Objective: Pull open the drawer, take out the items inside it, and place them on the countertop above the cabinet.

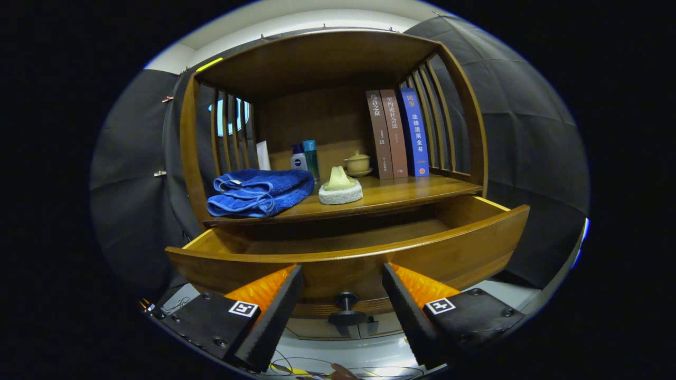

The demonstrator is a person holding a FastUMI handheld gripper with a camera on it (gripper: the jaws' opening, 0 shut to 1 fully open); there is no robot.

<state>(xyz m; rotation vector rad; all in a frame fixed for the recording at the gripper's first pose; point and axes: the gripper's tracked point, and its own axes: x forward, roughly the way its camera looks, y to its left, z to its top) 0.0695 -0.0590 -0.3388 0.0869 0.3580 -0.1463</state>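
Gripper (343,295) fingers spread wide, gripping nothing, knob (346,306) between. Drawer (369,253) pulled out, looks stiff, heavy-ish (contents hidden). Towel (259,191) on countertop (412,190): soft, pinch a fold.

Drawer (348,253) is pulled out, gripper (343,285) wide open with the knob (346,309) sitting between the fingers, untouched. Blue towel (259,192) and books (398,134) are up on the countertop (401,192).
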